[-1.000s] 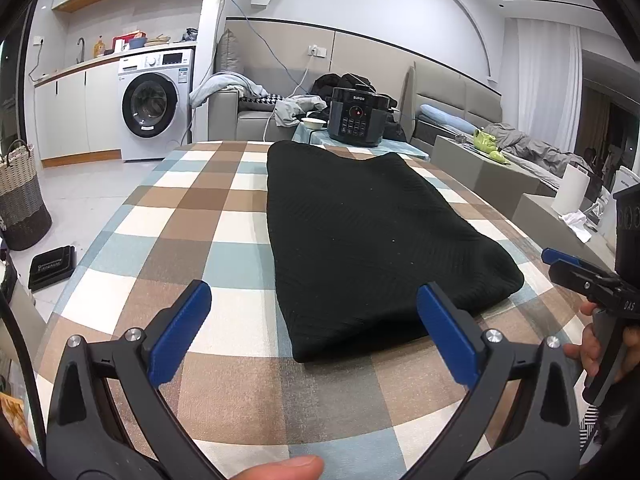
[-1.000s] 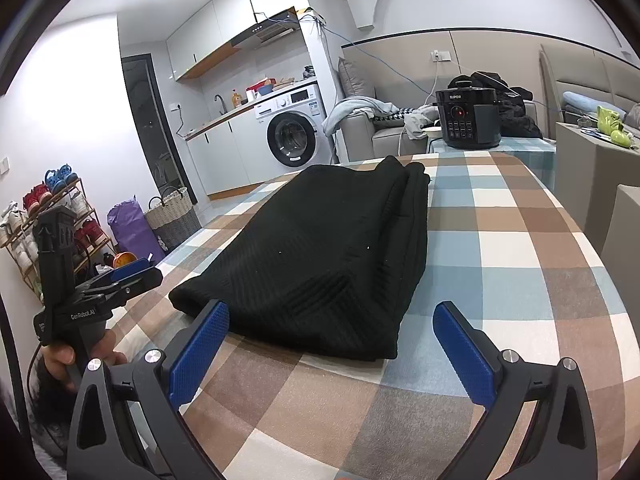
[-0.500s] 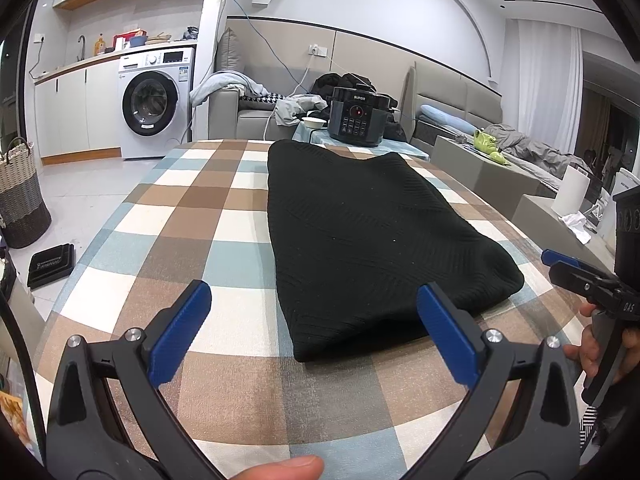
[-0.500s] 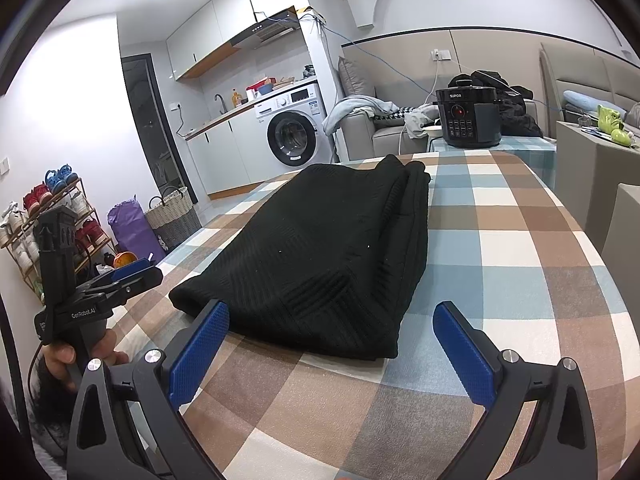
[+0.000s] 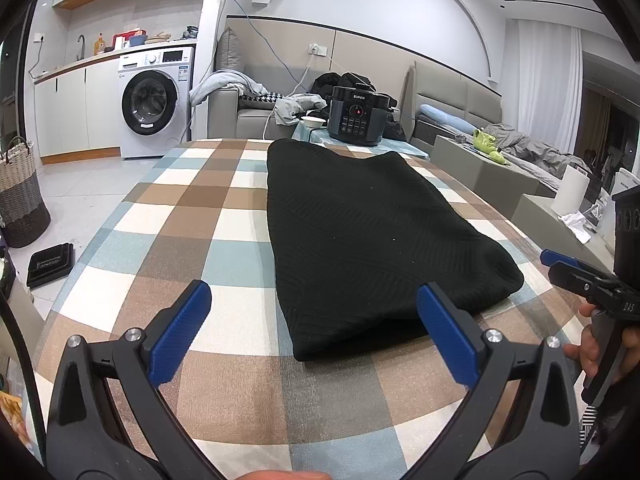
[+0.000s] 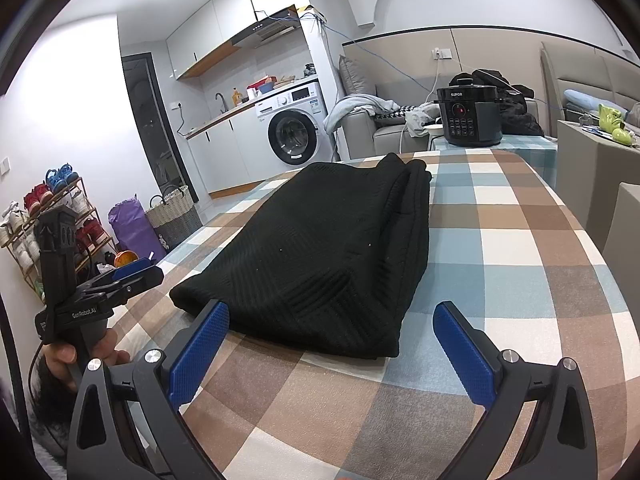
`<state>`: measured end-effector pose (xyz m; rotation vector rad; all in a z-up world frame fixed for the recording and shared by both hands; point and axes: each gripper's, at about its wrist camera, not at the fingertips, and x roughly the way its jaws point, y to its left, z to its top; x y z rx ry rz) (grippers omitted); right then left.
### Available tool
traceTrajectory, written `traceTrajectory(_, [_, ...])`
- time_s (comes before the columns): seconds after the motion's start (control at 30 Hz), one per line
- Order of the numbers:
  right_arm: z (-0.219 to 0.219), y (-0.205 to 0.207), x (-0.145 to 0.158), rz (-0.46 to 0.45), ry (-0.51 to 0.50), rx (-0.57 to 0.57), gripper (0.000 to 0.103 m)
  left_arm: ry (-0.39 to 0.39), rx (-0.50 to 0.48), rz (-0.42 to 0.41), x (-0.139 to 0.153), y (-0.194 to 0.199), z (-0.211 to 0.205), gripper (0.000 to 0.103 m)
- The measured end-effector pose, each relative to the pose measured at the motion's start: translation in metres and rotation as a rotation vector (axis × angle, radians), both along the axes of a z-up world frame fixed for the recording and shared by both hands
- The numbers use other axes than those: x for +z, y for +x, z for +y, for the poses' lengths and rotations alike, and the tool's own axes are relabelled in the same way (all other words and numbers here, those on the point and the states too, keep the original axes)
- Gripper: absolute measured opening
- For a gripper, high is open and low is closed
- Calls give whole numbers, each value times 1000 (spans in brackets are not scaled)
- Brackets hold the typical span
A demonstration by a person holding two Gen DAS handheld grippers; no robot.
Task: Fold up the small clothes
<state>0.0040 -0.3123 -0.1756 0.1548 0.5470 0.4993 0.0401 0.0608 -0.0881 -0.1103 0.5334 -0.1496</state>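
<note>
Two grippers: left gripper (image 5: 314, 320) and right gripper (image 6: 332, 338), fingers wide, empty.
Garment: black garment (image 5: 360, 232) folded lengthwise on tabletop (image 5: 180, 216).
Risk: pinching one layer would unravel the fold.

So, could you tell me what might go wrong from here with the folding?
1. The black garment is folded in layers, stacked along its right edge; a pinch at the near corner may catch only the top layer, so the fold opens.
2. The tablecloth lies loose under it; a low grasp by either open gripper, left or right, could bunch cloth with the garment.
</note>
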Motion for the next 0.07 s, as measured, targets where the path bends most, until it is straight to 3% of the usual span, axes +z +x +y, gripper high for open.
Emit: traceTrajectory(0.07, [0,0,0,0,0,-1,103,1,2,0,0,0,0,102])
